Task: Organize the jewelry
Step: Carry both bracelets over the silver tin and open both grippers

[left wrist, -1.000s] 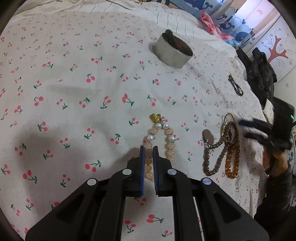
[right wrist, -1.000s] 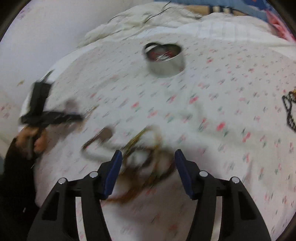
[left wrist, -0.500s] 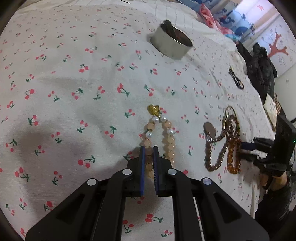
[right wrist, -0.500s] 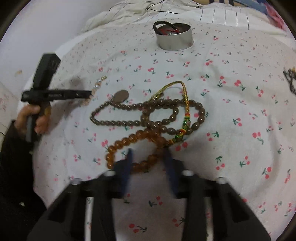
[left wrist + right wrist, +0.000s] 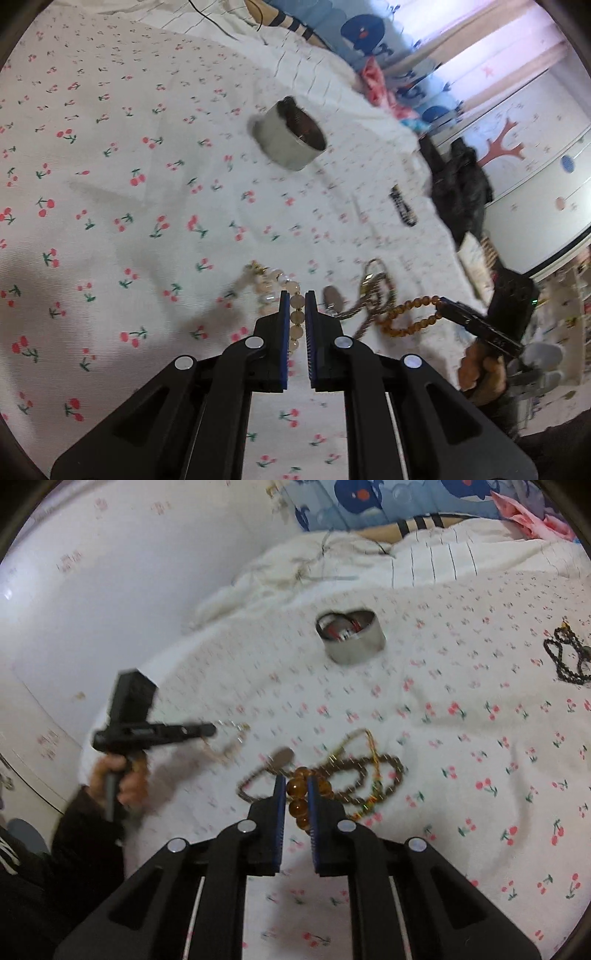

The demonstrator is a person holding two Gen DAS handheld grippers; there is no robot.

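Observation:
My left gripper (image 5: 296, 301) is shut on a peach and pearl bead bracelet (image 5: 295, 314), lifting it off the cherry-print bedspread (image 5: 110, 184). My right gripper (image 5: 296, 784) is shut on an amber bead bracelet (image 5: 297, 788), which also shows in the left wrist view (image 5: 410, 314), raised above the cloth. A brown bead necklace with an oval pendant (image 5: 347, 775) lies under it. A round metal tin (image 5: 291, 138) holding jewelry stands farther back; it also shows in the right wrist view (image 5: 352, 637).
A black chain bracelet (image 5: 567, 661) lies at the right of the bed, also seen in the left wrist view (image 5: 403, 210). Dark clothing (image 5: 458, 184) lies at the bed's right edge. Rumpled white bedding (image 5: 332, 565) and a wall lie behind.
My right gripper has closed on the amber bracelet and raised it. My left gripper has lifted the peach bracelet off the cloth and tilted upward.

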